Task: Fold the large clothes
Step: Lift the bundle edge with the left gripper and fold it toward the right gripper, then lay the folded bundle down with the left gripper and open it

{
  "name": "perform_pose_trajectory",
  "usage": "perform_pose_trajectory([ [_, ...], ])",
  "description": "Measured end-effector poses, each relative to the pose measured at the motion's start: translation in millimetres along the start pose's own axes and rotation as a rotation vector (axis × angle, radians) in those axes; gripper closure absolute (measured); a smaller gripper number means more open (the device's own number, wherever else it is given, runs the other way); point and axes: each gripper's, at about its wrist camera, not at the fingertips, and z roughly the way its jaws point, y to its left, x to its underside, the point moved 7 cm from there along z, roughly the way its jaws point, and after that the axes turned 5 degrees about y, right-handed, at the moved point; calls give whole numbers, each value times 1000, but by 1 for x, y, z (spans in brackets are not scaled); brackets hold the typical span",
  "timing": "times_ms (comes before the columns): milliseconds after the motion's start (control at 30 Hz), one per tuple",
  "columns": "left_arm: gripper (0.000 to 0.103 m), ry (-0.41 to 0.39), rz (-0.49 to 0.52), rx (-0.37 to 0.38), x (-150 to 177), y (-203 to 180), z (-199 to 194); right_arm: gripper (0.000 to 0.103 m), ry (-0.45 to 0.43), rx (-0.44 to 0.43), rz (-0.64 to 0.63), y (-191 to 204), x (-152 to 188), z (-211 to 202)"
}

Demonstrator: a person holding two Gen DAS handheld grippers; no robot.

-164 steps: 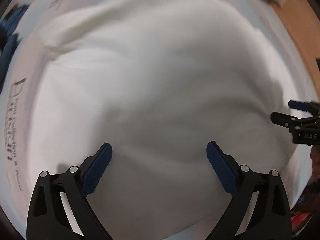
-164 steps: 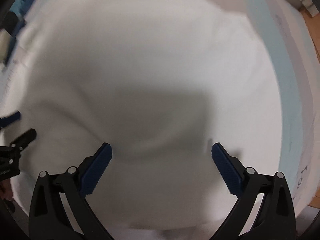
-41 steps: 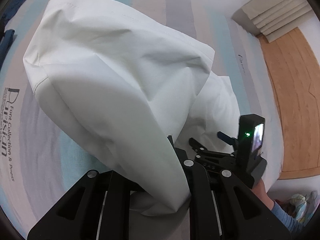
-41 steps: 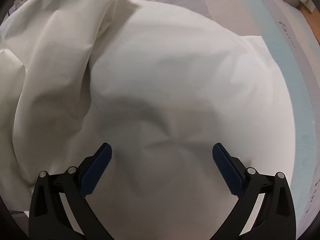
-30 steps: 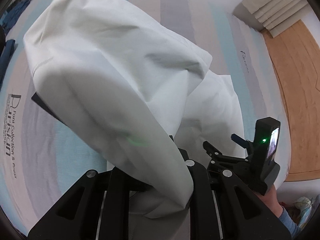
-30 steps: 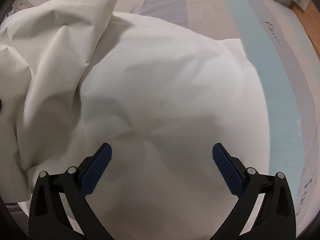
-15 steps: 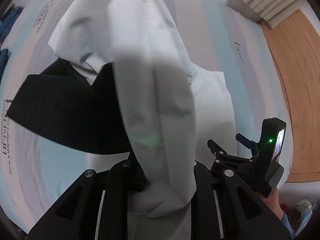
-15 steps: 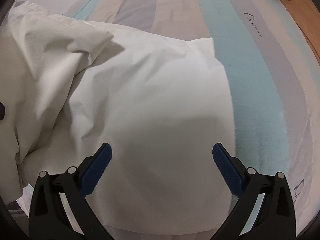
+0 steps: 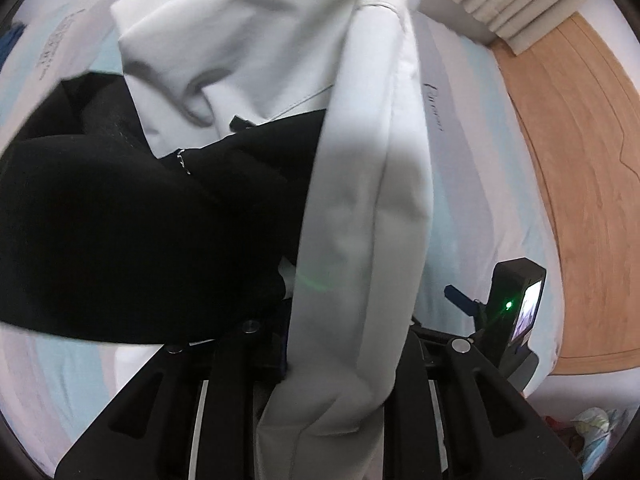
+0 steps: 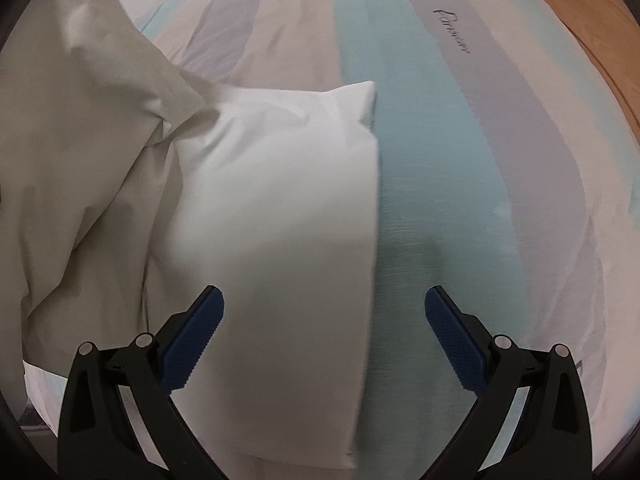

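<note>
White cloth (image 9: 360, 208) hung bunched in my left tongs (image 9: 316, 364), pinched tight; my right tongs (image 10: 324, 316) gaped wide, holding nothing. Folding looked barely begun; black lining (image 9: 132, 232) showed.

Both wrist views look down, close over the striped pastel bedsheet (image 10: 460, 168); both share the white fabric garment (image 9: 360, 208) (image 10: 280, 208).
</note>
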Motion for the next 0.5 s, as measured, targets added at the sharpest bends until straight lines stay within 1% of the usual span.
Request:
perform_pose_trajectory([
  [100, 82, 4, 31, -3, 2, -17, 13, 6, 0, 1, 7, -12, 2, -3],
  [167, 82, 6, 55, -27, 3, -26, 30, 6, 2, 2, 11, -21, 4, -3],
  [233, 82, 9, 69, -63, 6, -28, 51, 6, 7, 4, 10, -29, 1, 2],
  [300, 81, 15, 74, -83, 7, -29, 66, 6, 11, 8, 7, -35, 7, -1],
  [433, 81, 20, 96, -105, 11, -36, 86, 6, 15, 20, 9, -46, 12, -3],
  [500, 81, 36, 104, -102, 17, -39, 94, 6, 20, 30, 11, -53, 14, -2],
])
